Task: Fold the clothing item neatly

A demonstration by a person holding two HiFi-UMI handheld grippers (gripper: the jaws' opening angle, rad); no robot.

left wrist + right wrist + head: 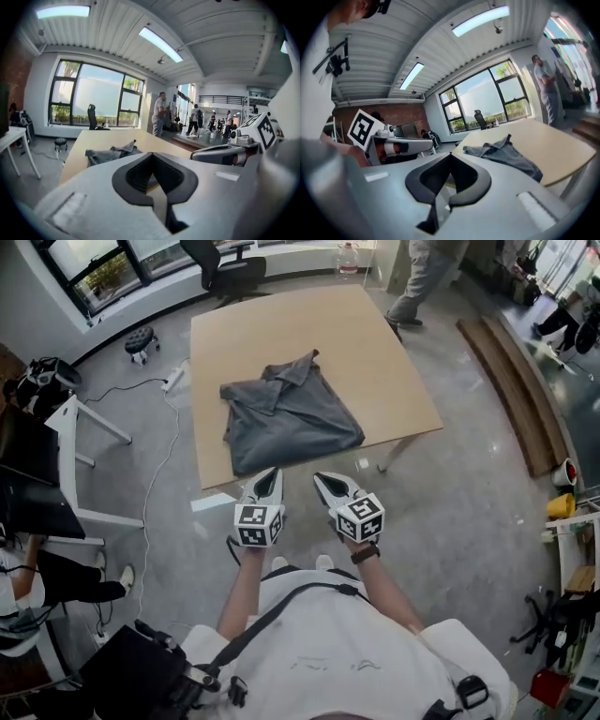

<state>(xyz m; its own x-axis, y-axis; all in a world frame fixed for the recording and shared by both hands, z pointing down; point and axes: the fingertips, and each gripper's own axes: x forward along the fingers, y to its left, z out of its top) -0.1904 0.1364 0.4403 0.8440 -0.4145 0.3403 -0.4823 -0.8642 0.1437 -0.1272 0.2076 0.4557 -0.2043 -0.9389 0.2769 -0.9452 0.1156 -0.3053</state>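
Note:
A grey collared shirt (291, 418) lies folded into a rough square on the light wooden table (375, 343), collar toward the far side. Both grippers hang in front of the person's body, short of the table's near edge and apart from the shirt. My left gripper (271, 474) is shut with nothing in it, and my right gripper (324, 478) beside it is shut and empty too. In the left gripper view the closed jaws (153, 157) point over the table toward the shirt (110, 153). The right gripper view shows its closed jaws (450, 158) and the shirt (506, 154) beyond.
A black office chair (225, 268) and a person walking (422, 277) are past the table's far side. A white desk (80, 446), a cable and a small stool (141, 338) are on the left. Wooden planks (511, 381) lie on the floor at right.

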